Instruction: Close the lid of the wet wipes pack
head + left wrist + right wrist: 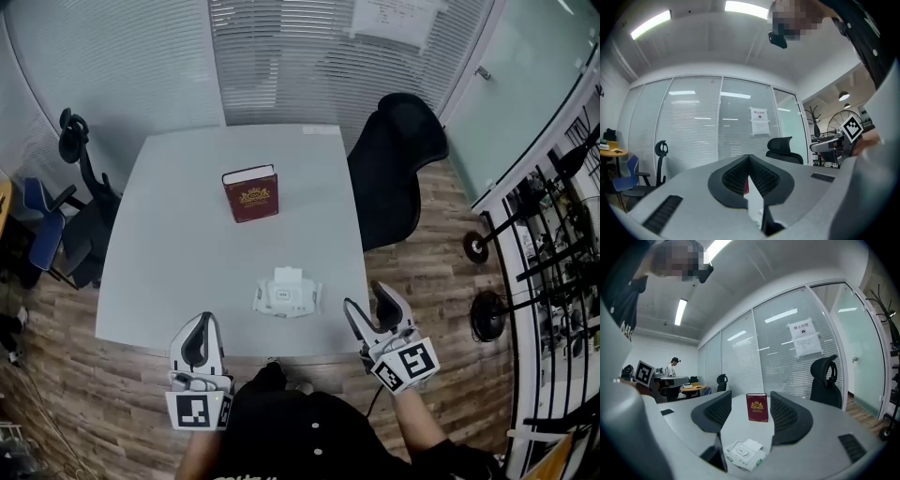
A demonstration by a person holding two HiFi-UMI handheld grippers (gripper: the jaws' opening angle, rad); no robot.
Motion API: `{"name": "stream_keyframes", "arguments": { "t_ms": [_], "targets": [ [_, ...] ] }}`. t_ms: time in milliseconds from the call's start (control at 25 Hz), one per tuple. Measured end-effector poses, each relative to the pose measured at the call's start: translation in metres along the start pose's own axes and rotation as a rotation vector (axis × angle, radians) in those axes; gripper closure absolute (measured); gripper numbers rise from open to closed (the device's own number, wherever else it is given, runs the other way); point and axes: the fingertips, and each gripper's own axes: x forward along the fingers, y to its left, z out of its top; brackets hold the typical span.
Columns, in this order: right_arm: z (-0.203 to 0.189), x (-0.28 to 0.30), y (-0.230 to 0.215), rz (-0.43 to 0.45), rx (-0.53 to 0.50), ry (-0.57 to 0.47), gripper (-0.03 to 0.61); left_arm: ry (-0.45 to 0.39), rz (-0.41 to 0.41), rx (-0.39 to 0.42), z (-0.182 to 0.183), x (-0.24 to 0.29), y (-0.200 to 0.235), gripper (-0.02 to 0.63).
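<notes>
The left gripper's [749,158] fingers [733,178] are closed tip to tip, with nothing between the ribbed pads. The right gripper's [751,395] fingers [715,413] stand wide apart and hold nothing; only the desk and the things on it show through the gap.

In the head view both grippers are level and point across the desk [178,244]. The left gripper [199,324] sits over the near edge, toward its left part. The right gripper [366,298] is at the near right corner. Neither touches anything on the desk.

The wet wipes pack [287,296] lies flat close to the near edge, right of its middle. It is between the two grippers and nearer the right one. Its white lid flap is open, turned back toward the far edge. In the right gripper view the pack [745,453] lies low in front of the open fingers, apart from them.

Beyond the pack, about mid-desk, a dark red book [251,194] stands upright, its gold-printed cover facing the near edge. It is well apart from the pack.

A black office chair [398,159] stands beside the right edge. Another black chair [82,178] and a blue one [42,230] stand off the left edge.
</notes>
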Motion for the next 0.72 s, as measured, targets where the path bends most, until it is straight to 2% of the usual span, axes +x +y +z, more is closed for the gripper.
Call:
{"name": "stream_keyframes", "arguments": {
  "t_ms": [360, 560, 720],
  "targets": [
    [-0.02, 0.046, -0.003, 0.051, 0.011, 0.079, 0.318, 0.017, -0.018, 0.006, -0.007, 0.024, 0.008, 0.601],
    [-0.046, 0.065, -0.007, 0.079, 0.033, 0.145, 0.318, 0.1, -0.003, -0.049, -0.025, 0.024, 0.012, 0.601],
    [-0.071, 0.083, -0.016, 0.085, 0.077, 0.209, 0.318, 0.124, 0.003, -0.052, -0.033, 0.026, 0.018, 0.601]
  ]
}}
